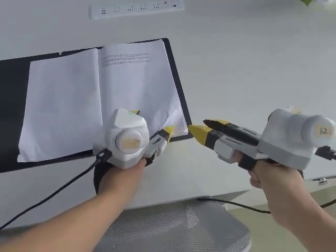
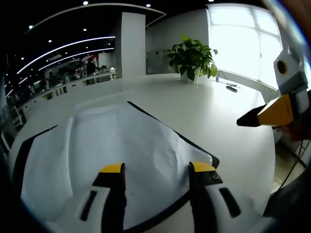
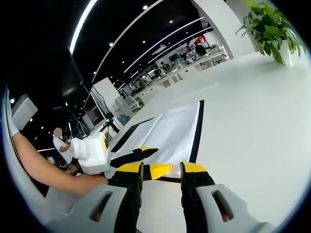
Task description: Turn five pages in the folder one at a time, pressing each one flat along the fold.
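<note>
The left tool [image 2: 156,168], jaws spread and empty, could pinch several sheets at once (thin stacked paper) at the near corner of the right page [image 1: 139,84]. The open folder [image 1: 10,79] lies on the worktop [image 1: 252,63] just beyond it; the right tool [image 1: 202,128], also spread, hovers to its right.

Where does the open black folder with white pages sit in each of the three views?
Head view: open black folder with white pages, upper left.
Left gripper view: folder, lower centre, beneath the jaw tips.
Right gripper view: folder, centre, beyond the jaws.
Shared landmark: the black right edge of the folder, in all three.
</note>
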Demonstrator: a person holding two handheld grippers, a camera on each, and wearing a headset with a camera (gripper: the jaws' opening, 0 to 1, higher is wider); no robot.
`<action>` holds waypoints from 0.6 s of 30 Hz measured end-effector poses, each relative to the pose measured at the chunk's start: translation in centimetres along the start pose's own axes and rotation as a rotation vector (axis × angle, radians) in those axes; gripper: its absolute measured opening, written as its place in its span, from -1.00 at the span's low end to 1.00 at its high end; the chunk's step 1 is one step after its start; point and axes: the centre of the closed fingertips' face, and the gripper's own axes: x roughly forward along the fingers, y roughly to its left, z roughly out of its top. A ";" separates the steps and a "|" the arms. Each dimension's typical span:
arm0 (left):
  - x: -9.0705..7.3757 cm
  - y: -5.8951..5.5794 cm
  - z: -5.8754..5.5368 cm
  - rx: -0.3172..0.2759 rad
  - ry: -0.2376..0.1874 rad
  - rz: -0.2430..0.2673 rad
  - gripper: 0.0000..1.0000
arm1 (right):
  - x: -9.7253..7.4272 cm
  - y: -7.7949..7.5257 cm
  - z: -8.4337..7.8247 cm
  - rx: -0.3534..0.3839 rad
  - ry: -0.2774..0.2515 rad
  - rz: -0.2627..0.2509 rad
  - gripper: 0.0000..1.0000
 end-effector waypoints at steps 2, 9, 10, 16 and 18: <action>0.1 0.0 0.0 0.006 -0.002 -0.002 -0.01 | 0.0 0.0 0.0 0.000 -0.001 0.003 -0.42; 0.1 0.2 0.1 0.004 -0.027 -0.004 -0.23 | 0.4 0.2 0.1 -0.003 0.007 0.010 -0.42; 0.1 0.2 0.1 0.012 -0.025 -0.004 -0.23 | 0.4 0.2 0.1 -0.003 0.008 0.011 -0.42; 0.0 0.4 0.1 0.006 -0.042 -0.010 -0.35 | 0.5 0.2 0.1 -0.004 0.006 0.012 -0.42; 0.0 0.6 0.1 -0.010 -0.043 -0.006 -0.43 | 0.6 0.3 -0.1 -0.006 0.010 0.014 -0.42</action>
